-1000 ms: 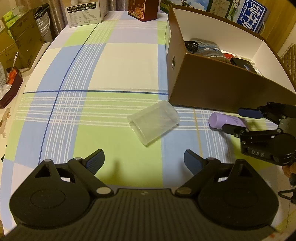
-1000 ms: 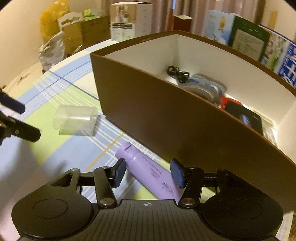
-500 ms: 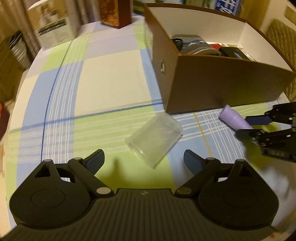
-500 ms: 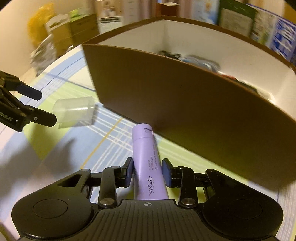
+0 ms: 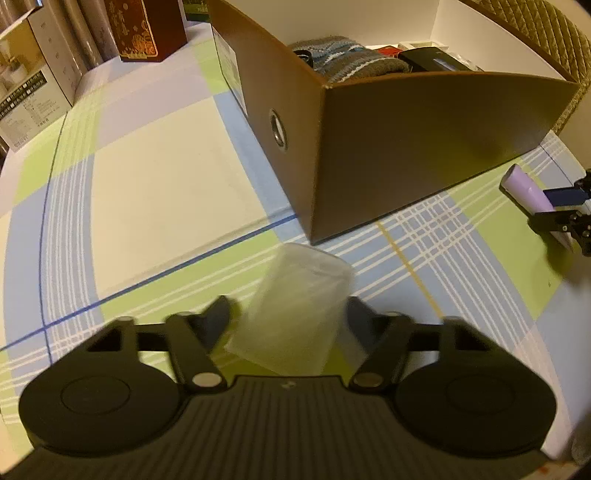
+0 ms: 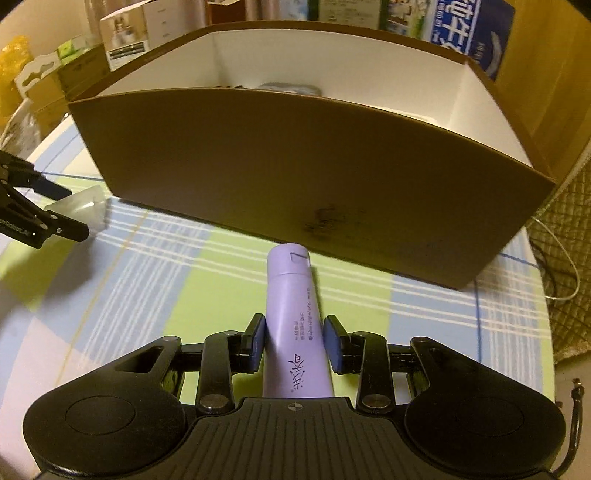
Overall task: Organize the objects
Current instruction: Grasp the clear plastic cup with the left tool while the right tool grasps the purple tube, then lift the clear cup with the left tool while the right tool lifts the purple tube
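Observation:
A clear plastic cup [image 5: 295, 310] lies on its side on the checked tablecloth, between the fingers of my left gripper [image 5: 290, 319]; the jaws stand on either side of it with small gaps. My right gripper [image 6: 294, 341] is shut on a purple tube [image 6: 295, 325], which points at the brown box [image 6: 295, 166]. The tube [image 5: 526, 190] and right gripper also show at the right edge of the left wrist view. The cup [image 6: 79, 208] and left gripper show at the left of the right wrist view.
The brown box [image 5: 424, 136] with white inside holds a knitted cloth [image 5: 351, 62] and dark items. A dark red box [image 5: 147, 29] and a white carton [image 5: 29, 85] stand at the table's far side. A white cable [image 6: 561, 258] hangs at the right.
My left gripper has moved forward around the clear cup and narrowed. My right gripper has closed on the purple tube and turned it toward the box.

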Demonstrator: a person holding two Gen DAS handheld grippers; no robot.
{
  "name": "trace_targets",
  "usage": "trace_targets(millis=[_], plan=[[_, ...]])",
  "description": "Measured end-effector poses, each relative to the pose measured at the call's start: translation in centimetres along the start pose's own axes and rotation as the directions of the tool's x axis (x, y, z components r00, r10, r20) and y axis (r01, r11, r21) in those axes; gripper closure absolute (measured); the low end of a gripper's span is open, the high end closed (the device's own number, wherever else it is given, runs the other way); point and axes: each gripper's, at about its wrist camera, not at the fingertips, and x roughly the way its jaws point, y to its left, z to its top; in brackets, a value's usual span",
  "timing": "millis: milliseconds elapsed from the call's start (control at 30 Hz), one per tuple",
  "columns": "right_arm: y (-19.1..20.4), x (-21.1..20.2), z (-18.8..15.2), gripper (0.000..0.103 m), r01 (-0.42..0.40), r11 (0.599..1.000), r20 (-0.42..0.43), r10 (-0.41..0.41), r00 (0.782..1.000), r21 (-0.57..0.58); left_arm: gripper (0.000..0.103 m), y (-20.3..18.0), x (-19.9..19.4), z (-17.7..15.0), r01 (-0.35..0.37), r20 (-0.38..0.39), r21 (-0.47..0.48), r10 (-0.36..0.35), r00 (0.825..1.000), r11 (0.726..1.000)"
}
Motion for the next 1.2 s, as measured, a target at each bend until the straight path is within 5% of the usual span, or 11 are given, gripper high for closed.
trace_targets(millis=[433,833,1200], plan=[[1.6,-1.8,-2.3,0.072,0.01,0.999,0.003,-0.009,1.0,-0.052,0.051,-4.6,-2.1,-2.6,-0.029,-0.043,-0.22,0.02,0.999,0.975],[3.1,-4.9,-5.4,0.072,-0.113,0.993,-0.07,0.112,0.991,-0.02,0.051,-12.2,-3.9,-4.7,0.003,-0.091,-0.229,-0.024,0.996,0.973],[2.6,-5.0,-5.1,0.059,-0.145,0.989,-0.027,0.145,0.989,0.012,0.049,-13.9,-3.5,-4.3,-0.025,-0.097,-0.239,0.002,0.995,0.971]])
